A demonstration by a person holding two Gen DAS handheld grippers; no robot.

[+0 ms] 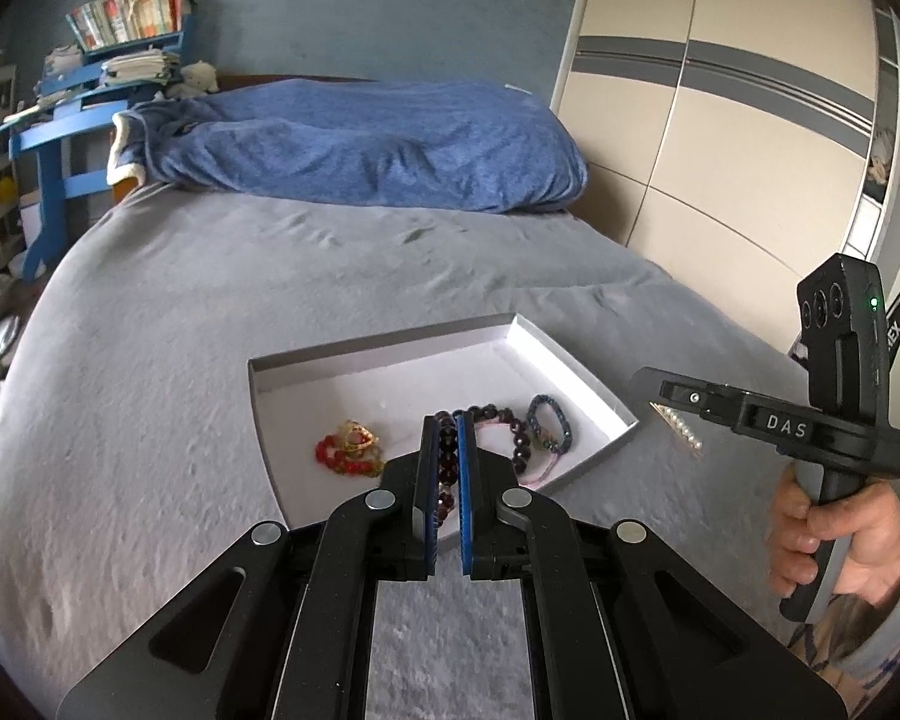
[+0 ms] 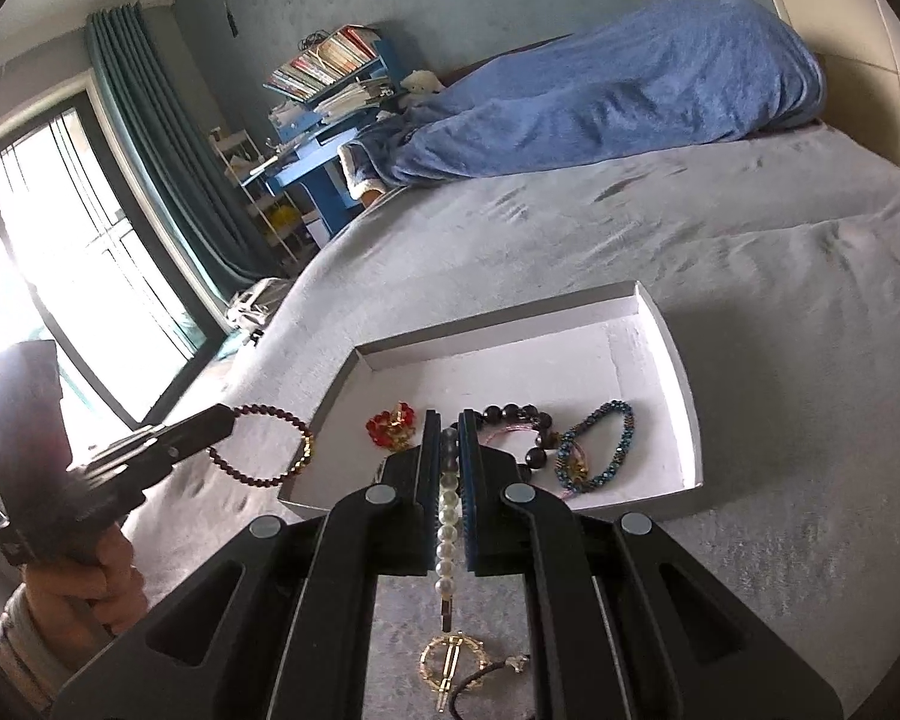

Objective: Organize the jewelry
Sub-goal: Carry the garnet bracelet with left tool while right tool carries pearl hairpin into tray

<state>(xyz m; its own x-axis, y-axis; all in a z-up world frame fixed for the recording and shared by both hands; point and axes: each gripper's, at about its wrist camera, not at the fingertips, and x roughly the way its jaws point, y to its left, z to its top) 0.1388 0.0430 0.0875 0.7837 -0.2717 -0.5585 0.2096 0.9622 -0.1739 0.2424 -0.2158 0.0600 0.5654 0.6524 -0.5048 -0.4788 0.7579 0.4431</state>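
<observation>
Your left gripper pinches the dark garnet bead bracelet; your right gripper pinches the white pearl strand. At lower centre, either dangling piece may snag the shallow white cardboard tray rim.

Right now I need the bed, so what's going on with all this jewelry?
A person is sorting jewelry into a shallow white cardboard tray on the grey bedspread. The left tongs are shut on a dark red beaded bracelet, held beside the tray. The right tongs are shut on a white pearl hair clip. Several bracelets already lie in the tray; a gold ring-shaped piece waits on the bedspread.
</observation>
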